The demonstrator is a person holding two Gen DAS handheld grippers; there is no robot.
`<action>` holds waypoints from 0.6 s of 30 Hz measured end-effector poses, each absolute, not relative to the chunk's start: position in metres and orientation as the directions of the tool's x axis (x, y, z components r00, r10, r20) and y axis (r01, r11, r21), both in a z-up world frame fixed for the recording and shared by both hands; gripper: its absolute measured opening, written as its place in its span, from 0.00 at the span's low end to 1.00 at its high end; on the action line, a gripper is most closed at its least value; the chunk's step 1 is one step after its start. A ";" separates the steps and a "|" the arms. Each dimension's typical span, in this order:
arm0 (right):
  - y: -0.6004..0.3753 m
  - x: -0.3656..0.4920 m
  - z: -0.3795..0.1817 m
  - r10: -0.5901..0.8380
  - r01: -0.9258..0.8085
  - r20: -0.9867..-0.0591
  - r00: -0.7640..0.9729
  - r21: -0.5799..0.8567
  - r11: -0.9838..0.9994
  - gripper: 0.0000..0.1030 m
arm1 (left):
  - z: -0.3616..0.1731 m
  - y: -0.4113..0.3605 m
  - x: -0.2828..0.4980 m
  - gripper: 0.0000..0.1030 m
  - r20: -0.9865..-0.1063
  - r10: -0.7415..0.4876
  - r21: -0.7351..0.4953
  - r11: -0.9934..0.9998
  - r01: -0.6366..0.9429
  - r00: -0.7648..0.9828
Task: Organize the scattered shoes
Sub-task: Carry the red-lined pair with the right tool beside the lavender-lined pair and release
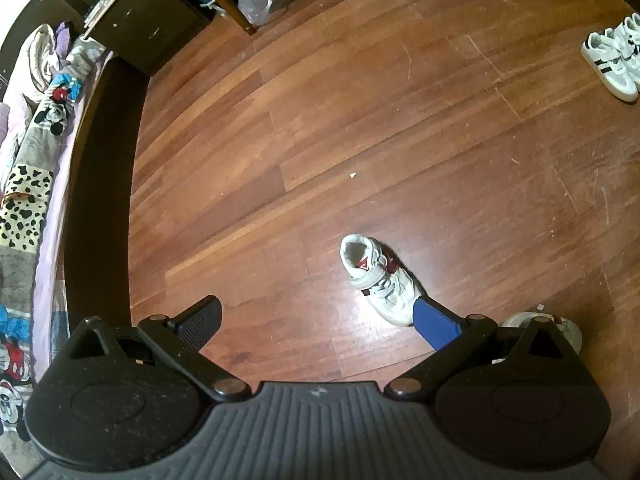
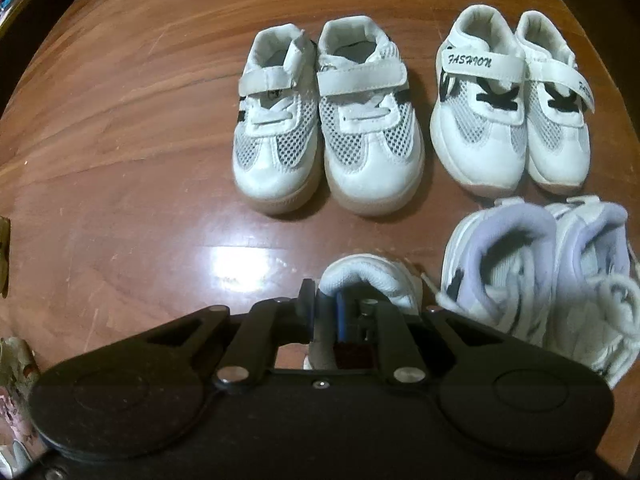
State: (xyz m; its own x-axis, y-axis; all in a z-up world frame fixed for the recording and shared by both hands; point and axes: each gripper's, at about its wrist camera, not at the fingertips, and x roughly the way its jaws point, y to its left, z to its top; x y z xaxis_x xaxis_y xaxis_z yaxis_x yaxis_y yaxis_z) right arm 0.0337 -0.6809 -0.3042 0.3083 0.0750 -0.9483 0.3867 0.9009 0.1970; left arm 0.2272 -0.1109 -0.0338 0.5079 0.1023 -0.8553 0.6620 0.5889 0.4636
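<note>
In the left wrist view, the left gripper (image 1: 320, 320) is seen spread wide and empty above the floor (image 1: 360, 140); a red-trimmed shoe (image 1: 378, 280) lies just by its blue finger (image 1: 436, 326).

In the right wrist view, the right gripper (image 2: 326, 312) is clenched, apparently on a white shoe's collar (image 2: 368, 280), beside three paired rows (image 2: 328, 120).

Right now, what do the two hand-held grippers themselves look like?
Both are matte black plastic. Each has two rounded housings, a ribbed grey centre plate and silver-riveted linkage arms. The left hand-held gripper has one black textured finger pad and one blue pad. The right hand-held gripper shows a blue pad edge. No cables or sleeves are visible.
</note>
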 end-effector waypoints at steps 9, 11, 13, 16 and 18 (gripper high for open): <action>-0.684 0.037 -0.296 0.061 0.417 -0.955 0.291 0.183 0.890 0.26 | -0.022 -0.108 0.221 0.99 -0.852 0.083 0.456 0.605 0.653 0.517; -0.691 0.028 -0.283 0.051 0.436 -0.946 0.319 0.194 0.879 0.26 | -0.014 -0.105 0.217 1.00 -0.846 0.077 0.459 0.609 0.647 0.528; -0.697 0.018 -0.266 0.038 0.456 -0.936 0.350 0.206 0.866 0.29 | -0.007 -0.100 0.212 0.99 -0.839 0.072 0.465 0.610 0.641 0.540; -0.698 0.006 -0.246 0.033 0.465 -0.924 0.380 0.222 0.857 0.36 | 0.002 -0.090 0.205 0.99 -0.829 0.068 0.472 0.616 0.631 0.554; -0.682 0.009 -0.234 0.054 0.436 -0.915 0.401 0.242 0.867 0.36 | 0.006 -0.085 0.200 1.00 -0.822 0.067 0.477 0.622 0.621 0.565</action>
State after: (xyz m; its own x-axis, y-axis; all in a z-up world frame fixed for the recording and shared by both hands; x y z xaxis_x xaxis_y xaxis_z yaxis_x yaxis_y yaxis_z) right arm 0.0090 -0.6818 -0.2341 0.4006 0.0544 -0.9146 0.4357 0.8668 0.2424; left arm 0.2003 -0.0845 0.0062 0.5650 0.0670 -0.8224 0.6207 0.6222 0.4771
